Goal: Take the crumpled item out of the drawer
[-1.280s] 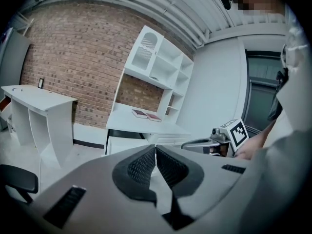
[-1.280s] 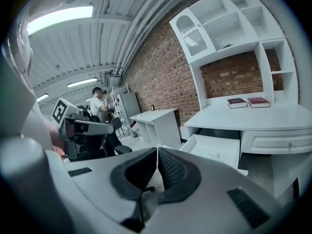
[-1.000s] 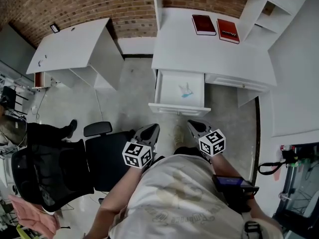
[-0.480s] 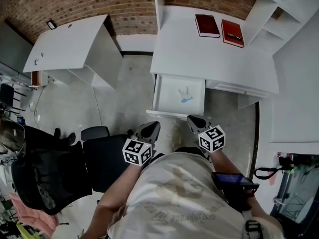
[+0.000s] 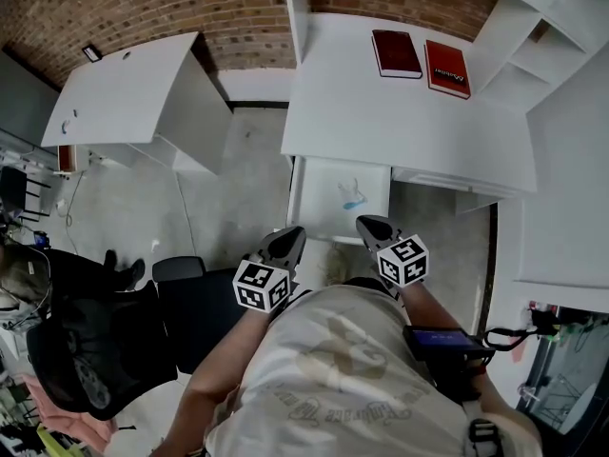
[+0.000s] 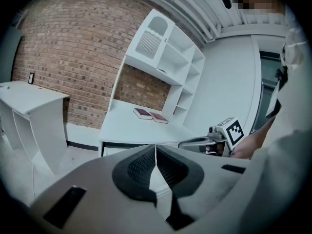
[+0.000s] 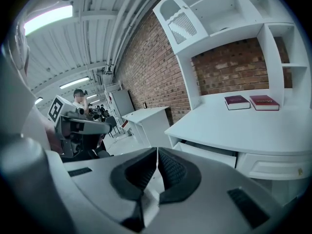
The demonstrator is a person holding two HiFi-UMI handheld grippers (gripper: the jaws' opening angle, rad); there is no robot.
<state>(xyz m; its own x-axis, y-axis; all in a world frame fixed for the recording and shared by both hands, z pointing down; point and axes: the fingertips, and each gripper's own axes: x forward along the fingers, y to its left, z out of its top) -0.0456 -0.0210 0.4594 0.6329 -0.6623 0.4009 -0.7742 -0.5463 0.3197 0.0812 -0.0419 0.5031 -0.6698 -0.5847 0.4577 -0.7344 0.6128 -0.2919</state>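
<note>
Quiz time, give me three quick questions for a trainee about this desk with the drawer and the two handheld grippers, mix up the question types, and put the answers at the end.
1. True or false: the crumpled item lies in the open drawer.
2. How many red books lie on the white desk? A) one B) two C) three
3. Fill in: the left gripper and the right gripper both have their jaws ____, with nothing between them.

Key: 1 true; 2 B; 3 shut.
</note>
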